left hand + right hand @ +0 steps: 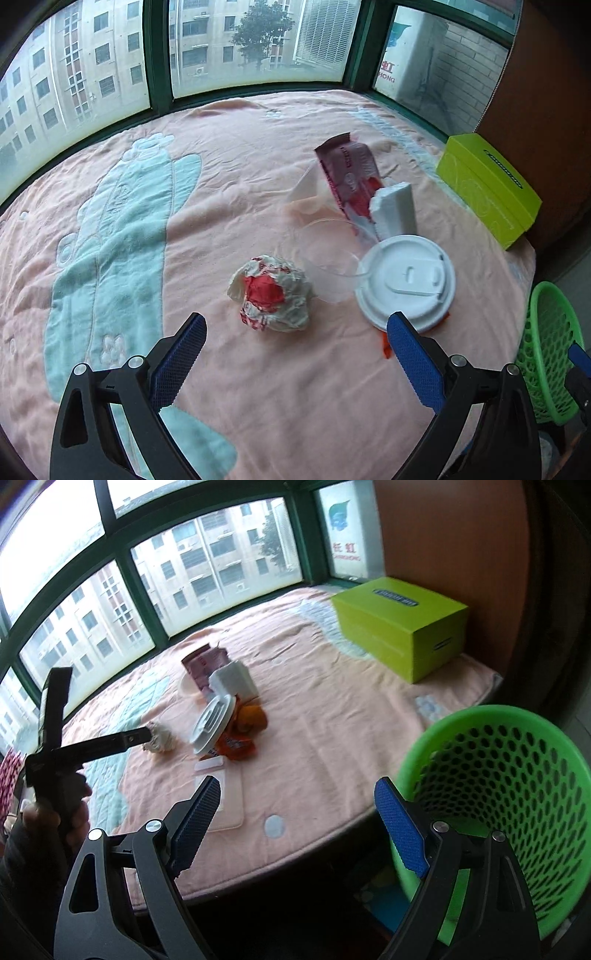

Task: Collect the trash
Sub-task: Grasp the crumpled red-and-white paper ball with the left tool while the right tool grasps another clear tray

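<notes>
Your left gripper [295,328] hangs over the pink blanket [258,147] with its blue pads spread wide and nothing between them; the crumpled red-and-white wrapper [271,293] lies just ahead of the gap, a rough ball with no clear long axis. Right of it, the white cup lid [406,280] lies nearly flat, its near rim hidden behind your right-hand pad. A clear plastic cup [325,254] lies on its side between wrapper and lid. Behind the lid, the maroon snack packet [351,177] runs lengthwise away from you toward the window, tilted slightly left, with a white foam block [395,210] lying alongside its right edge on much the same axis.

Your right gripper [297,803] has its jaws apart and empty, held above the blanket's near edge. The green mesh basket [517,775] stands just right of it, beside the bed. A lime-green box [402,624] sits in the far corner.
</notes>
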Motion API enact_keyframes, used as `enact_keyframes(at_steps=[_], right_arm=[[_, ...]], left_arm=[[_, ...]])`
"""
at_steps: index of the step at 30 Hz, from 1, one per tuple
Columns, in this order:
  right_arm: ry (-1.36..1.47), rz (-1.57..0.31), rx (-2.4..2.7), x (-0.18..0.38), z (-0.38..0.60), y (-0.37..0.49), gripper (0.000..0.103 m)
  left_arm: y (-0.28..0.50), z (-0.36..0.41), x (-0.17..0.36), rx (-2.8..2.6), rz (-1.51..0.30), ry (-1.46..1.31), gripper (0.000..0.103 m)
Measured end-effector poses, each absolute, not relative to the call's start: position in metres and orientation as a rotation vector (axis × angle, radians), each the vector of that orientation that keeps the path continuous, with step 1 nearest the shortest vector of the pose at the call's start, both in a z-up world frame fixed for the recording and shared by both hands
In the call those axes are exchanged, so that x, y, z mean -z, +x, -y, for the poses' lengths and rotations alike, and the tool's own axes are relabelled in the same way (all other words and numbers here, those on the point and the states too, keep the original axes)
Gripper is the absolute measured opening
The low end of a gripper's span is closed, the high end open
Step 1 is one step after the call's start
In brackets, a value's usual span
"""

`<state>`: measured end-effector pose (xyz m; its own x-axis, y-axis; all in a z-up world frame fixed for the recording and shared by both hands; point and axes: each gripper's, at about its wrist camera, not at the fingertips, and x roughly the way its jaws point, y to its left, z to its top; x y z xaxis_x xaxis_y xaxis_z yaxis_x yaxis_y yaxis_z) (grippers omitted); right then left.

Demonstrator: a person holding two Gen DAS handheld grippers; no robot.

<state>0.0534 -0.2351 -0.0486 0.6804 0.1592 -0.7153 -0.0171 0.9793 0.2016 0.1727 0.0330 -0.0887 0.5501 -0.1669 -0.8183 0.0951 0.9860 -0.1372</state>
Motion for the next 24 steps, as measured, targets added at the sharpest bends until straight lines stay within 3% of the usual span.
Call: enact_keyframes(at_steps=[3, 6, 11, 17, 24], right_arm=[[0.168, -0.837, -0.111, 0.055, 0.225, 0.060, 0.085], [0.156, -0.855, -0.124, 0.062, 0.217, 0.066, 0.085], [0.138, -0.873, -0.149, 0.068, 0.203, 0.074, 0.085], [0.117, -0.892, -0.181, 0.075, 0.184, 0.086, 0.085], [0.079, -0.920, -0.216, 0.089, 0.160, 0.099, 0.085]], left_arm=[[0.183, -0.036, 0.098, 0.163, -0.988, -0.064, 0.093], [0.191, -0.035, 0.105, 0.181, -1.000, -0.043, 0.083], [0.205, -0.045, 0.116, 0.202, -1.023, -0.073, 0.080], [0.211, -0.050, 0.121, 0.239, -1.031, -0.112, 0.068], [0.206, -0.053, 0.123, 0.236, -1.026, -0.104, 0.045]])
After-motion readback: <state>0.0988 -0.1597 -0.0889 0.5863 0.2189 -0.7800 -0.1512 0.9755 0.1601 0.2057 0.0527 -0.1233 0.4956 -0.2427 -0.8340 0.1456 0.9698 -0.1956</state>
